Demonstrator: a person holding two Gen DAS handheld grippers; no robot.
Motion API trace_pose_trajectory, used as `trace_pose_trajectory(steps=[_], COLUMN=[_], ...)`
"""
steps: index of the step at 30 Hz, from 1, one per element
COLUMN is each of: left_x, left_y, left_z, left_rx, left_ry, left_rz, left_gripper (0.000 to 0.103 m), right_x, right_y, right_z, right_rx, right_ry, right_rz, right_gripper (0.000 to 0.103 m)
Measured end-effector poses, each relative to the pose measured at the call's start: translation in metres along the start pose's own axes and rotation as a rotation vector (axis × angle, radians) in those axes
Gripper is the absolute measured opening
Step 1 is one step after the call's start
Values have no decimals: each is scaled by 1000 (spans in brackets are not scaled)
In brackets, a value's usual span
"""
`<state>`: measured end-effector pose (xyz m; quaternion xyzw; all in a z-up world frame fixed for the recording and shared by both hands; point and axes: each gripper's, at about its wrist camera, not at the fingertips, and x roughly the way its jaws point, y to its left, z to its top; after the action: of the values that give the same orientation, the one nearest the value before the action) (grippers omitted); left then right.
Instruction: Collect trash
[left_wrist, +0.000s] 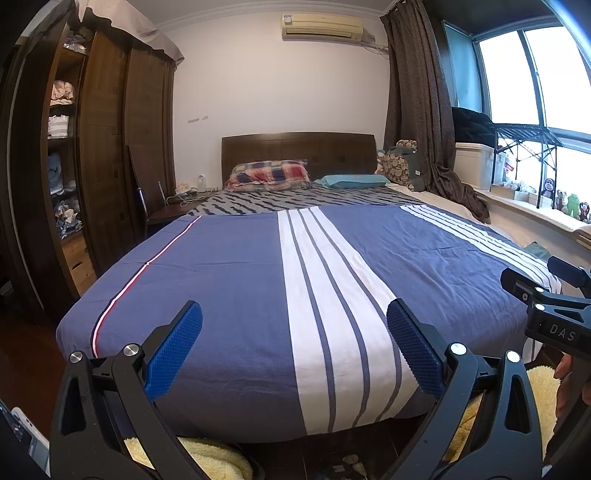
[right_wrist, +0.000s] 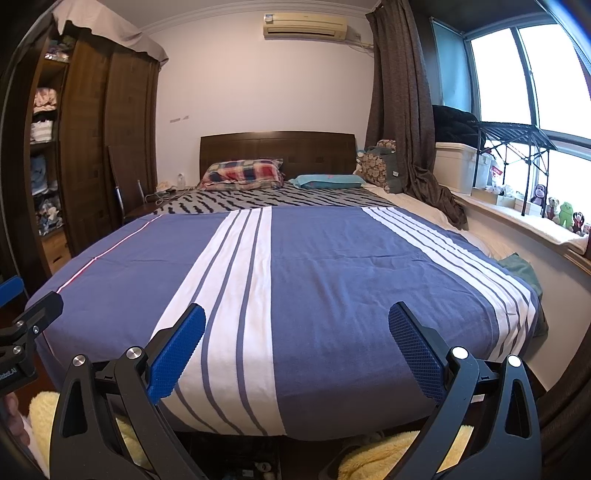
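My left gripper (left_wrist: 294, 310) is open, its blue pads (left_wrist: 173, 354) spread wide over the foot of a bed with a blue and white striped cover (left_wrist: 229, 280). Beside it, my right gripper (right_wrist: 297, 310) is open too and holds nothing, facing the same bed cover (right_wrist: 332, 266). No clear piece of trash lies on the bed. A few small pale bits (left_wrist: 351, 459) lie on the dark floor below the bed's foot, also in the right wrist view (right_wrist: 262, 466); they are too small to identify. The right tool's black frame (left_wrist: 550, 306) shows at the left view's right edge.
Fluffy yellow fabric (right_wrist: 380, 458) lies low under the grippers. A dark wardrobe (left_wrist: 107, 147) with open shelves stands left, with a chair (left_wrist: 147, 199) by the headboard. Pillows (left_wrist: 269, 173) lie at the far end, and a green cloth (right_wrist: 517, 269) lies at the bed's right edge. Boxes and toys line the window sill (right_wrist: 535, 218).
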<state>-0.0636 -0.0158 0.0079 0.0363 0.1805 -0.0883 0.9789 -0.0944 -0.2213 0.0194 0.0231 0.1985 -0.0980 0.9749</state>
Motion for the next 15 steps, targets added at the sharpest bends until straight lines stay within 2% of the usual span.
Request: trace_pose_trajectory(steps=[15], left_x=[0], left_y=[2], left_z=[2], left_rx=[-4], left_ry=[-2], left_rz=[4], left_gripper=[95], right_x=[0], right_y=[0], right_z=[0], right_rx=[0], right_ry=[0], right_rz=[1], right_gripper=[99])
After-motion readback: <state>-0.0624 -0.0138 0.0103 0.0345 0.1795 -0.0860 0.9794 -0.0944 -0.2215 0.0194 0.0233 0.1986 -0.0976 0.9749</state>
